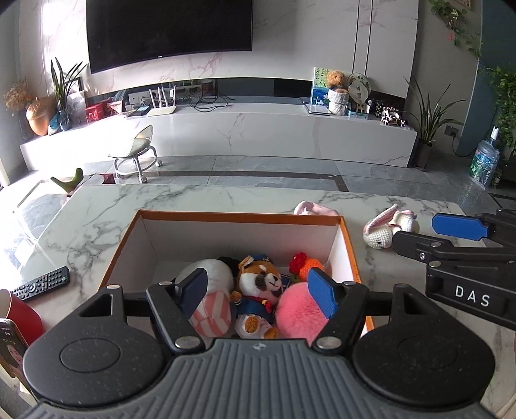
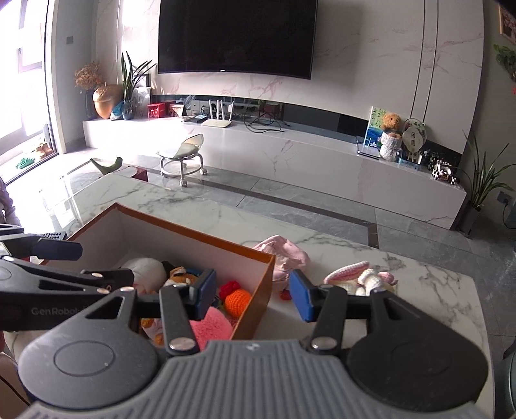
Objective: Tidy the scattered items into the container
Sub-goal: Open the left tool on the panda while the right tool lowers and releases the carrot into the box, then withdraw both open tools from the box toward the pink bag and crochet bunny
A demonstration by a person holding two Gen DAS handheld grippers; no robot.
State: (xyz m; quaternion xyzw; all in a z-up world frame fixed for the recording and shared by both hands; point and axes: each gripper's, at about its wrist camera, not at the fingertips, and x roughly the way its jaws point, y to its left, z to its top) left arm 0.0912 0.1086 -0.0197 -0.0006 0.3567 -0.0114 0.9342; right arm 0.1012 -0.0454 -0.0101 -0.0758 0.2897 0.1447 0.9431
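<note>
While the left claw [image 1: 258, 291] hangs wide apart over the orange-rimmed box [image 1: 351, 254], holding nothing, the right claw [image 2: 253, 298] spreads just as wide and empty, one finger over the box's right wall and the other out above the marble counter [image 2: 425, 290]. Inside the box lie a brown fox plush [image 1: 258, 290] in a blue outfit, a white plush with a pink-striped part [image 1: 206, 290], a pink fluffy ball [image 1: 295, 311], an orange crocheted ball [image 2: 237, 298] and a red crocheted flower [image 1: 297, 261]. Two items remain on the counter: a crocheted white rabbit [image 1: 385, 230] with pink-lined ears, right of the box, and a pale pink cloth piece [image 2: 285, 256] bunched against the box's far right corner. From the left wrist view the right tool's fingers cross just in front of the rabbit. A black remote control [image 1: 42, 283] lies on the counter left of the box, near a red cup [image 1: 22, 317]; a phone edge [image 1: 9, 348] shows at the lower left. Beyond the counter stand a small wheeled stool [image 1: 137, 154], a long white marble shelf and a dark wall television [image 1: 169, 30], with a water jug [image 1: 483, 161] on the floor to the right. White letters "DAS" [image 1: 472, 298] read on the right tool; "GenRobot" [image 2: 54, 311], partly cut off, reads on the left one.
</note>
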